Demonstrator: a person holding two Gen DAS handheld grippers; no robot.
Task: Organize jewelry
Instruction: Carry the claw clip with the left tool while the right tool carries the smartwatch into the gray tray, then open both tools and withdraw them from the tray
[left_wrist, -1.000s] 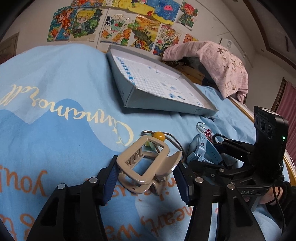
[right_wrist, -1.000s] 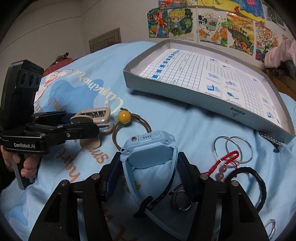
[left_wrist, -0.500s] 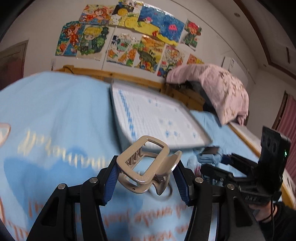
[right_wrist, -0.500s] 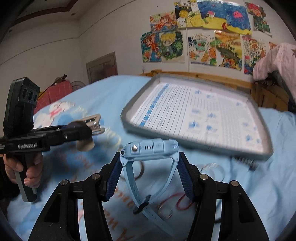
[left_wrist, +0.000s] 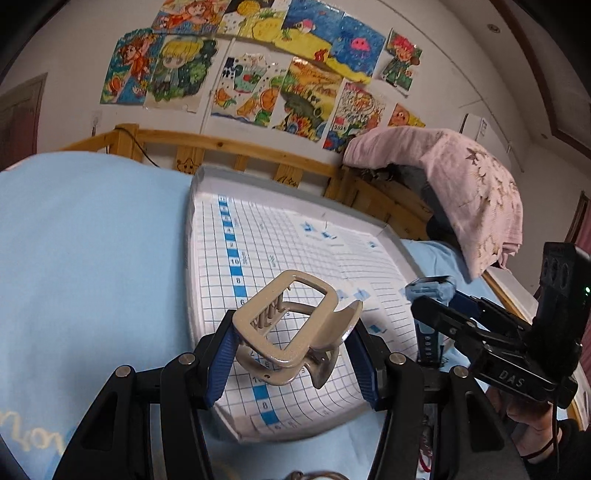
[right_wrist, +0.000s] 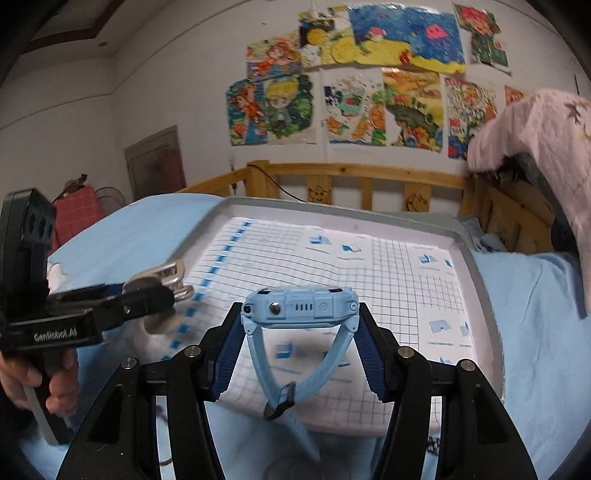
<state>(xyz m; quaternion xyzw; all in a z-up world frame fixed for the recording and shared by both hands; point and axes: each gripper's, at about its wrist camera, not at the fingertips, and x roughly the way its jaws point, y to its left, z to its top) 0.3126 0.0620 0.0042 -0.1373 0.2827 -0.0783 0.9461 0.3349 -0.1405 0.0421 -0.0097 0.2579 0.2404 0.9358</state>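
Two items held: your left gripper (left_wrist: 293, 345) is clamping a beige hair claw clip (left_wrist: 291, 332), your right gripper (right_wrist: 299, 341) a blue smartwatch (right_wrist: 300, 308), both hovering over the grid-lined tray (right_wrist: 484, 291).

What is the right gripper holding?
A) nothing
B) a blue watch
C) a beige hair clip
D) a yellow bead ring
B: the right gripper is shut on the blue watch above the tray; the beige hair clip is in the left gripper.
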